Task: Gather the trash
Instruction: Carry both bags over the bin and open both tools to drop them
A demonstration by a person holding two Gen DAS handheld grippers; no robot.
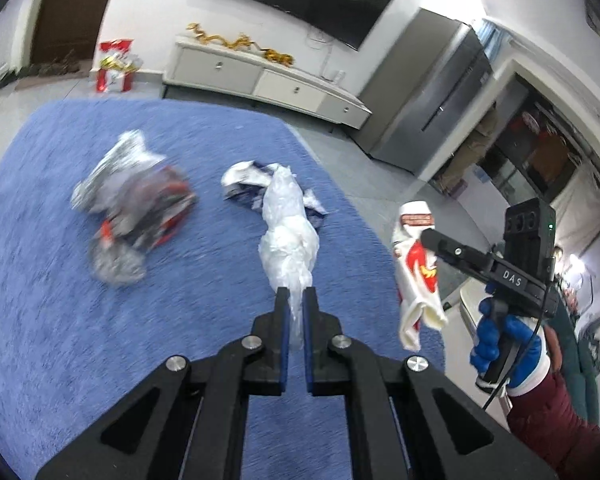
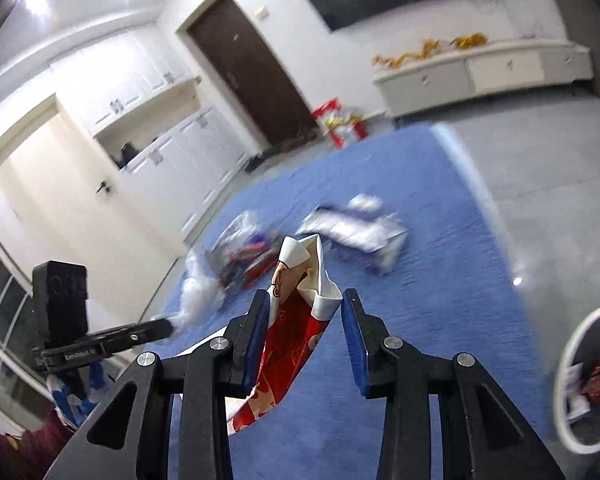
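Observation:
My left gripper [image 1: 296, 294] is shut on the tail of a crumpled clear plastic bag [image 1: 288, 236], which hangs above the blue rug [image 1: 60, 300]. Seen from the right wrist, the left gripper [image 2: 165, 325] is at the lower left with the bag [image 2: 196, 300] at its tip. My right gripper [image 2: 306, 297] is shut on a red and white wrapper [image 2: 296, 332] that stands up between its blue pads. From the left wrist, the right gripper [image 1: 427, 238] holds that wrapper [image 1: 414, 280] in the air past the rug's right edge, in a blue-gloved hand [image 1: 500, 344].
A silver and red wrapper heap [image 1: 132, 220] and a white and blue wrapper [image 1: 244, 180] lie on the rug. A white-rimmed bin [image 2: 562, 380] holding some trash stands at the right. A low cabinet [image 1: 260, 76], a red gift bag [image 1: 114, 68] and a grey fridge [image 1: 432, 92] stand beyond.

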